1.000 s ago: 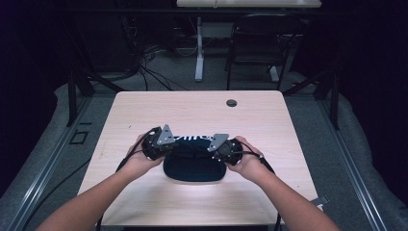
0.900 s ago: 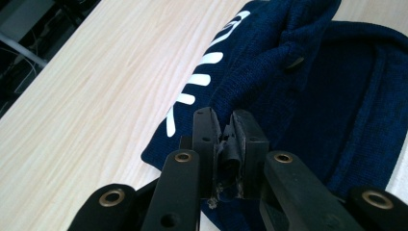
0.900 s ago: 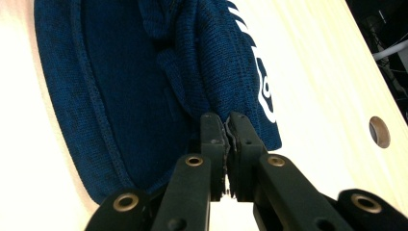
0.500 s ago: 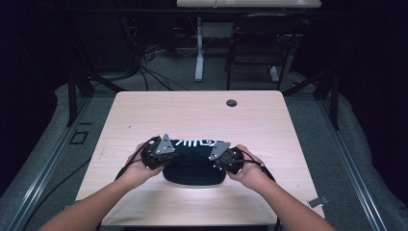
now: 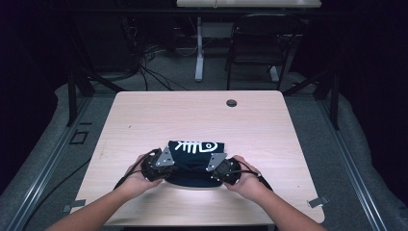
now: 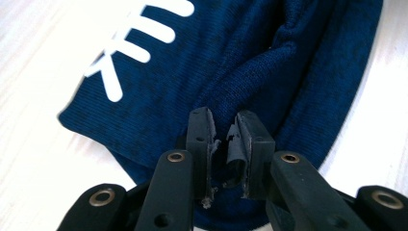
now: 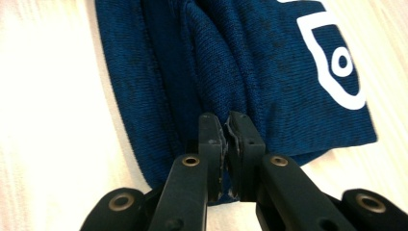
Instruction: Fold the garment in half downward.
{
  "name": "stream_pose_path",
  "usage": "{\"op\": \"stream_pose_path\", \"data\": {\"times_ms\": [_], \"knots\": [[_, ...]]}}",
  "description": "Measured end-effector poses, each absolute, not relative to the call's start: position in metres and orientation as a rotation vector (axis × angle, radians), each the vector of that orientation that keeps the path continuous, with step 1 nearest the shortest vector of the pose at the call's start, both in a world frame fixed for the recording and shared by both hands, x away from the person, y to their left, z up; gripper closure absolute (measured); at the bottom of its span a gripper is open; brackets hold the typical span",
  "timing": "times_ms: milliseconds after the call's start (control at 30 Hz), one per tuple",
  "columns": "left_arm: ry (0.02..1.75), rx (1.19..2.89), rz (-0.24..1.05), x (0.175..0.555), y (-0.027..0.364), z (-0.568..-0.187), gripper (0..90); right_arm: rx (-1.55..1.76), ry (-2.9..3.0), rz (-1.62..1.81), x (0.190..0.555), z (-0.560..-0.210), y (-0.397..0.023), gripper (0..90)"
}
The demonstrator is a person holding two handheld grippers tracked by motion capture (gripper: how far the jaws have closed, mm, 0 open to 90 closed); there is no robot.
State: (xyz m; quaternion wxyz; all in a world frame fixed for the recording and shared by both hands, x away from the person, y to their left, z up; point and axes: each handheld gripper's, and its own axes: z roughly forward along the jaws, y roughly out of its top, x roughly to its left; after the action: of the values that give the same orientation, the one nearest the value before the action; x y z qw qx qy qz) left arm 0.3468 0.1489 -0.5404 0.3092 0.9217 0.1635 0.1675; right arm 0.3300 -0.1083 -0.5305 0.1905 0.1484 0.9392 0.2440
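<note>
Wooden table (image 5: pixel 144 120); folded navy shirt (image 5: pixel 195 159); both tongs just loosening.

A pale wood-grain counter (image 5: pixel 144 120) fills the middle of the high view, its rounded corners toward the top of the frame. Near its upper edge, right of centre, sits a small dark round grommet (image 5: pixel 231 103). In the lower middle lies a folded navy garment (image 5: pixel 195 156) — a white fish-skeleton print shows on its upper fold. It rests flat on the wood, close to the near edge — the surface around it is plain, brightly lit just below the cloth.
</note>
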Motion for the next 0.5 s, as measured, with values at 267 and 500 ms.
{"op": "stream_pose_path", "data": {"times_ms": [267, 500], "knots": [[0.428, 2.443, 0.415, 0.342, 0.151, -0.545, 75.8, 0.428, 2.671, 0.707, 0.322, -0.539, -0.106, 83.6], [0.428, 2.437, 0.38, 0.336, 0.152, -0.551, 74.2, 0.439, 2.681, 0.715, 0.317, -0.546, -0.107, 84.6]]}}
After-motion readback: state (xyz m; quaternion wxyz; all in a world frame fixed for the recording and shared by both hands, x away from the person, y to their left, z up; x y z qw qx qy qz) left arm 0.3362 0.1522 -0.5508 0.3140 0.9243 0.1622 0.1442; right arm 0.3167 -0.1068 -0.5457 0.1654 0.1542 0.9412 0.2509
